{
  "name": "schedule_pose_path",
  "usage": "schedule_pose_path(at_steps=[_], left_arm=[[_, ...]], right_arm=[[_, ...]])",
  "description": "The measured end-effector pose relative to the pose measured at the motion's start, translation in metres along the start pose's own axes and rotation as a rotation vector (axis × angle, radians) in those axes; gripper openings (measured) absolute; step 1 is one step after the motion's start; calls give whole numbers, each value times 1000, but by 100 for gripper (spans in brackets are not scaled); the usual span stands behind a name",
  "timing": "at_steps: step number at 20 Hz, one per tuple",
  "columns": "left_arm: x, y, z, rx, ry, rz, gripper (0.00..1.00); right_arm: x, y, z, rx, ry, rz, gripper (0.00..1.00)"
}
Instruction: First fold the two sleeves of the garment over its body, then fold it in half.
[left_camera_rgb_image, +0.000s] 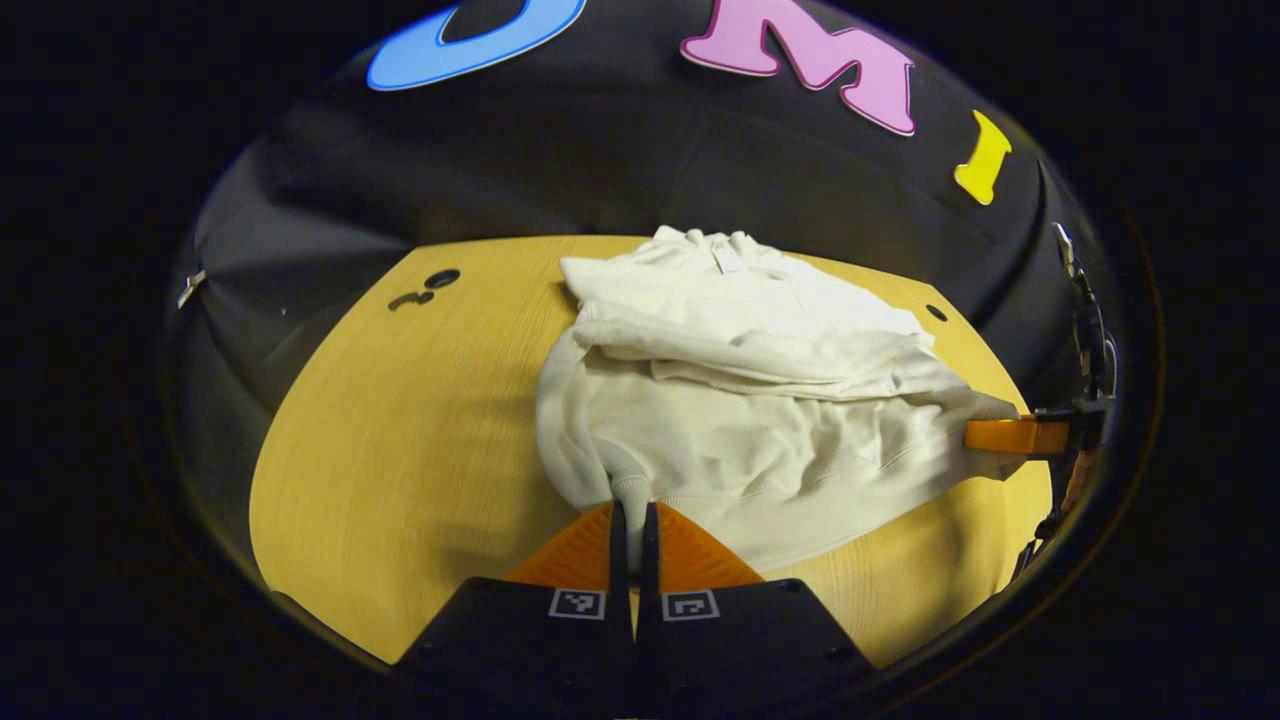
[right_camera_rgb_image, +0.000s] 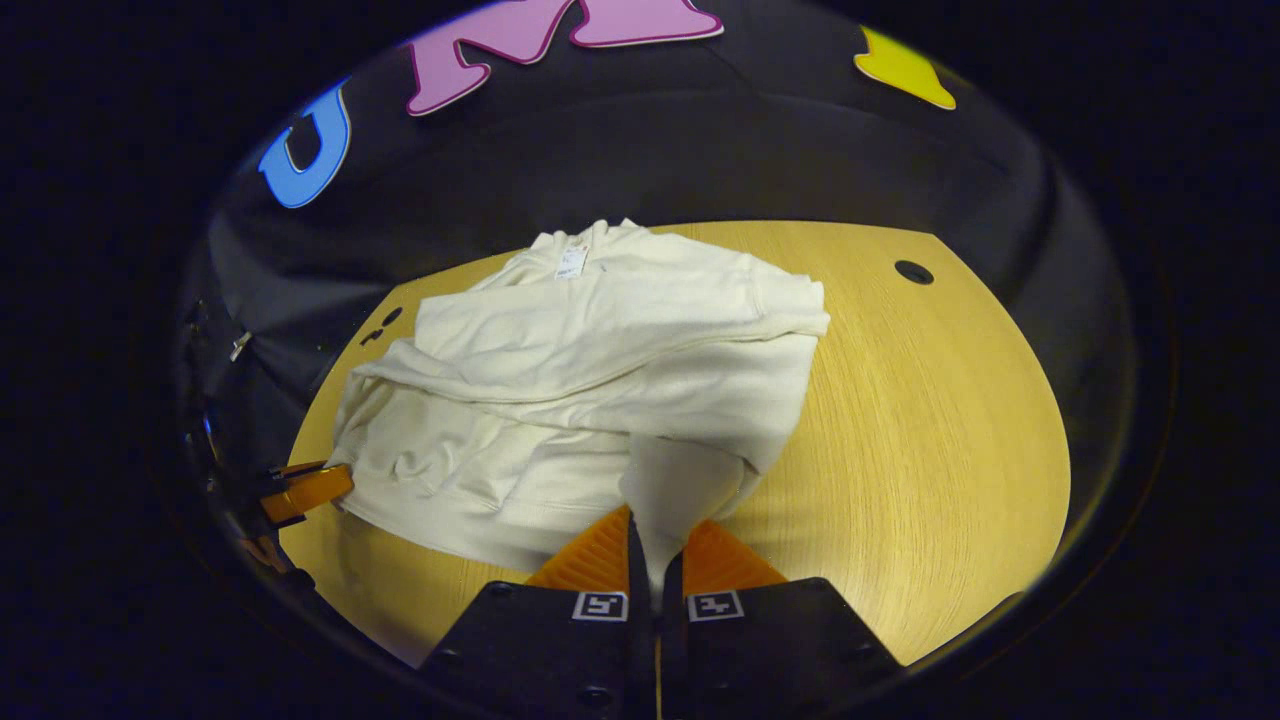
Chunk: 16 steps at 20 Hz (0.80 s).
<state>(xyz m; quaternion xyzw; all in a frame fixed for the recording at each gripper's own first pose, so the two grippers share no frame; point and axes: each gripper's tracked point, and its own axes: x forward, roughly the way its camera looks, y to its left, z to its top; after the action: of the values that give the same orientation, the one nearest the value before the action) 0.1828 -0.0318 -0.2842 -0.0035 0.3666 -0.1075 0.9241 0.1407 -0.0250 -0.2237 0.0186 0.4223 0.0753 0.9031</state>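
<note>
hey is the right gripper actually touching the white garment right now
Touching. In the right gripper view the right gripper has a flap of the white garment pinched between its fingers. The left gripper view shows it gripping the hem corner.

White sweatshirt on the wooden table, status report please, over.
Left gripper shut on white sweatshirt hem. Right gripper shut on hem corner. Sleeves folded over body. Wooden table: nothing in the way.
</note>
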Motion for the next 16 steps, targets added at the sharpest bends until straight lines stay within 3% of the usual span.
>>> schedule_pose_path(at_steps=[9,10,11,16], left_arm=[[-11,-3,133,-28,-168,-35,6],[-6,0,146,-35,-182,-36,6],[-1,3,159,-42,-196,-39,6],[33,10,232,-90,-250,-56,6]], right_arm=[[0,11,125,-19,-177,32,7],[5,14,141,-23,-202,33,19],[7,14,157,-28,-230,32,7],[29,10,225,-12,-315,18,7]])
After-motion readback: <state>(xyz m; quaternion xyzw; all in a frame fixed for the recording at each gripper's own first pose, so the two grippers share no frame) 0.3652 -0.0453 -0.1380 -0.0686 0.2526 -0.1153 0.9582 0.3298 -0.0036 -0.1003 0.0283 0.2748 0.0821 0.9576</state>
